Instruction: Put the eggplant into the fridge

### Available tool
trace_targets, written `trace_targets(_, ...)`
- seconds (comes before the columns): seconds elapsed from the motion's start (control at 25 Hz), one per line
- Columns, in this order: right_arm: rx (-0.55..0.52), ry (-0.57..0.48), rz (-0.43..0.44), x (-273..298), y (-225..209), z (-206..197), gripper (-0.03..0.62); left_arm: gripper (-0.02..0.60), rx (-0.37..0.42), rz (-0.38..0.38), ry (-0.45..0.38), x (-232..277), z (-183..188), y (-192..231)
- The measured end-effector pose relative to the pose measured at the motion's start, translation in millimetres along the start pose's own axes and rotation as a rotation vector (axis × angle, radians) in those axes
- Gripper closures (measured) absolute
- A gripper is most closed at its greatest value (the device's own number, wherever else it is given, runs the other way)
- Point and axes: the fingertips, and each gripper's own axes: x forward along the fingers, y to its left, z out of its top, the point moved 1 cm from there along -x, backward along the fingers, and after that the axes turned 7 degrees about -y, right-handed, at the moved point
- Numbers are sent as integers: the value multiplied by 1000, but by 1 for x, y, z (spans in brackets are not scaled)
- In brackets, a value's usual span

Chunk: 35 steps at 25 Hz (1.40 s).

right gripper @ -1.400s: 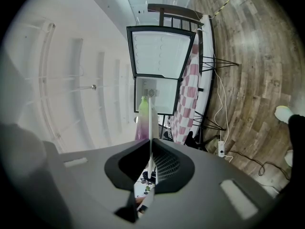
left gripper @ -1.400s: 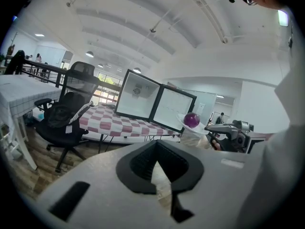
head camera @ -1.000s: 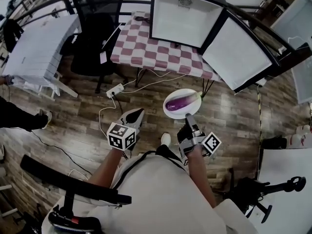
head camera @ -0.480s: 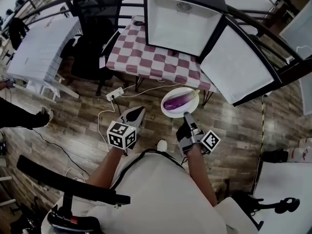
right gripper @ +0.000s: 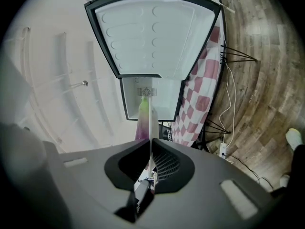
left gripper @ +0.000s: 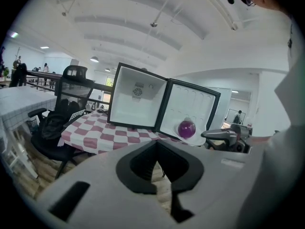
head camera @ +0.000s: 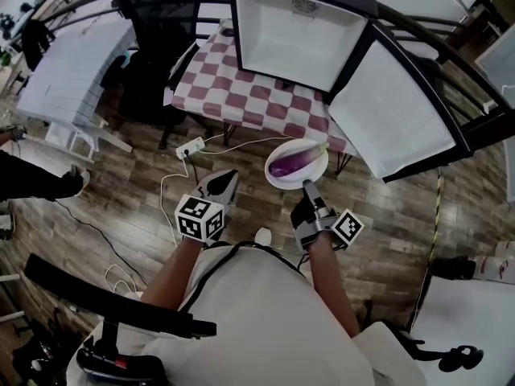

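A purple eggplant [head camera: 291, 162] with a green stem lies on a white plate [head camera: 313, 173]. My right gripper [head camera: 308, 186] is shut on the plate's near rim and holds it out level, short of the checkered table [head camera: 241, 91]. On that table stands the small fridge [head camera: 299, 32], its door [head camera: 394, 103] swung wide to the right. In the right gripper view the plate [right gripper: 150, 120] shows edge-on between the jaws, the eggplant [right gripper: 141, 128] to its left. My left gripper [head camera: 228, 180] hangs left of the plate, shut and holding nothing. The left gripper view shows the fridge [left gripper: 136, 97] and the eggplant [left gripper: 186, 129].
A black office chair [head camera: 157, 47] stands left of the table, a white slatted table [head camera: 68, 75] further left. A power strip [head camera: 191, 147] and cables lie on the wooden floor under the table edge. A person's leg [head camera: 32, 179] shows at far left.
Both grippers and the plate with the eggplant have moved forward toward the table and the open fridge. The right grip on the rim has stayed the same.
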Motion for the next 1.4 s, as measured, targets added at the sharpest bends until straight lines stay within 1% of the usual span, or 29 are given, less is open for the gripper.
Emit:
trace_targets(0.28, -2, 32, 0, -1, -5, 19, 568, 578, 11, 13, -2, 16, 1, -17)
trace_targets(0.6, 10, 30, 14, -7, -7, 24, 568, 578, 16, 25, 0, 18, -3, -21)
trace_targets(0.84, 23, 14, 6, -7, -8, 29, 568, 578, 11, 12, 7, 27, -3, -21)
trace_targets(1.08, 15, 4, -6, 6, -10, 32, 568, 578, 0, -3, 12, 39, -1, -8)
trace_targets(1.28, 3, -5, -12, 32, -12, 34, 568, 578, -12, -17, 19, 58, 2, 14)
trace_targets(1.4, 3, -12, -15, 54, -10, 37, 568, 578, -6, -32, 25, 76, 10, 30)
